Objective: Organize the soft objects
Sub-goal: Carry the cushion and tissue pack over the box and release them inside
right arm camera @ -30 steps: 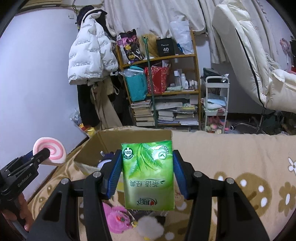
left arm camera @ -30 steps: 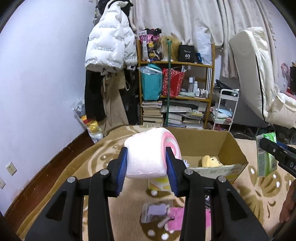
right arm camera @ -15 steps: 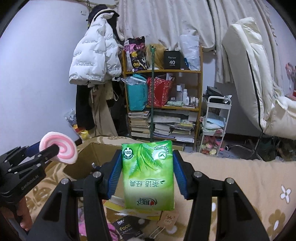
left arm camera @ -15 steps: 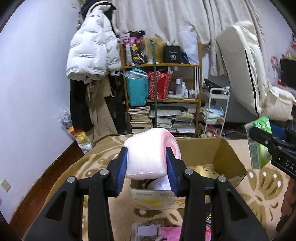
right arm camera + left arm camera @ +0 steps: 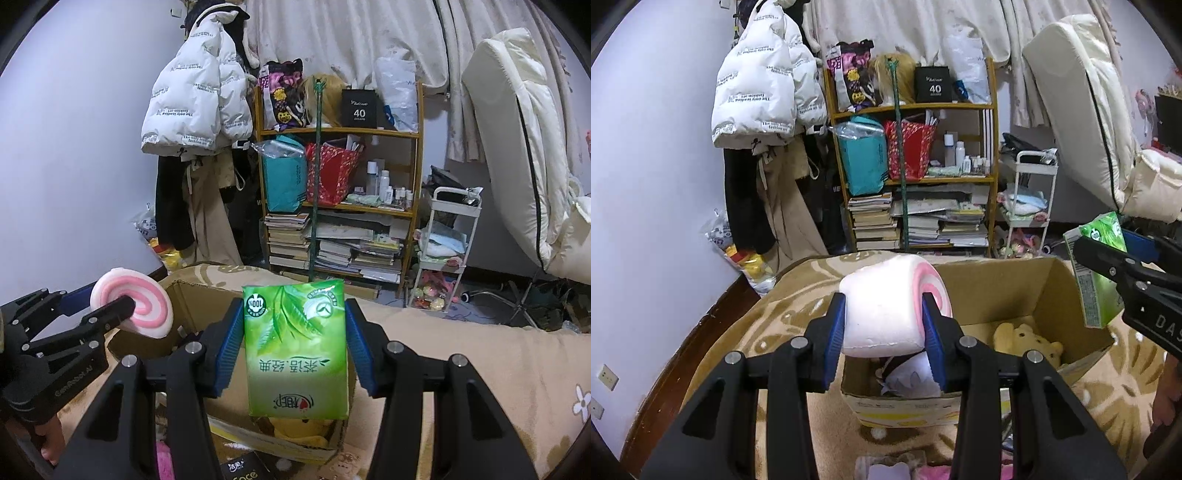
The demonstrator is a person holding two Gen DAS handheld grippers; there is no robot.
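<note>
left claw [image 5: 884, 325] clamps 1 swirl roll [image 5: 894, 302] | right claw [image 5: 295, 347] clamps 1 tissue pack [image 5: 297, 350] | 1 box [image 5: 1001, 284]

Setting: lived-in home bedroom. Evidence: white puffer jacket [image 5: 195, 99] hung on wall, cluttered wooden bookshelf [image 5: 340, 199], curtains [image 5: 351, 40], upended mattress [image 5: 517, 147], patterned carpet [image 5: 783, 321].

A black box [image 5: 358, 108] on the top shelf is showing "40". The white puffer jacket [image 5: 192, 107] is carrying repeated print reading "The only leading fashion art". The green tissue pack [image 5: 296, 350], sitting upside down between blue pads, is displaying "100%" in a round badge and Chinese characters. The left gripper [image 5: 127, 306] body is bearing "GenRobot.AI".
</note>
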